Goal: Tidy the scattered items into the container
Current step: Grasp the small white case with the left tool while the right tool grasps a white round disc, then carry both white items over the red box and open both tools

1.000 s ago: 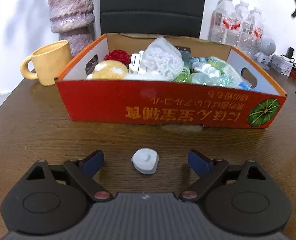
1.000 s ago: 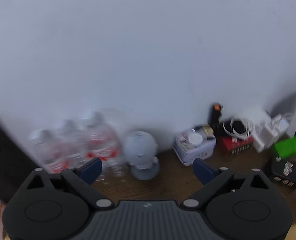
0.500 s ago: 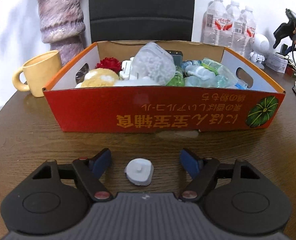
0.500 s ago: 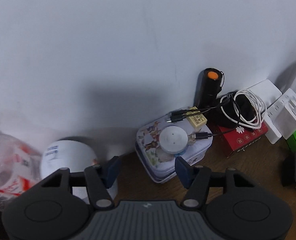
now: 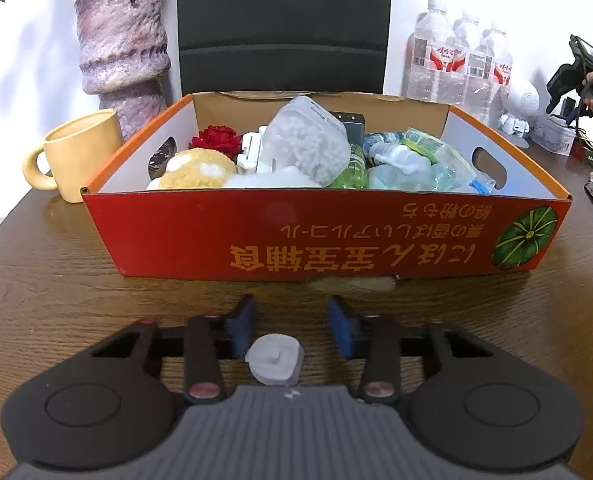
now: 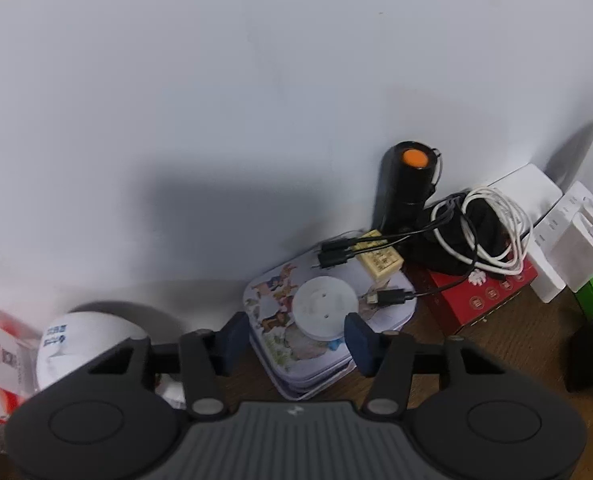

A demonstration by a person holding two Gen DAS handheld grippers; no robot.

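Dark wooden desk [image 5: 56, 280] carries the red cardboard box [image 5: 324, 236], already heaped with items. Just before its front wall my left tongs [image 5: 290, 326] stand apart around a small grey cap [image 5: 274, 360], not touching it. Further right, my right tongs [image 6: 292, 338] gape above a white disc [image 6: 324, 306] on a tin [image 6: 296, 344].

Left wrist view is set low over the table [image 5: 56, 300], facing the red box [image 5: 336, 236] closely. Right wrist view is aimed at wall-side clutter; the illustrated tin [image 6: 296, 344] [image 5: 552, 140] is shared.
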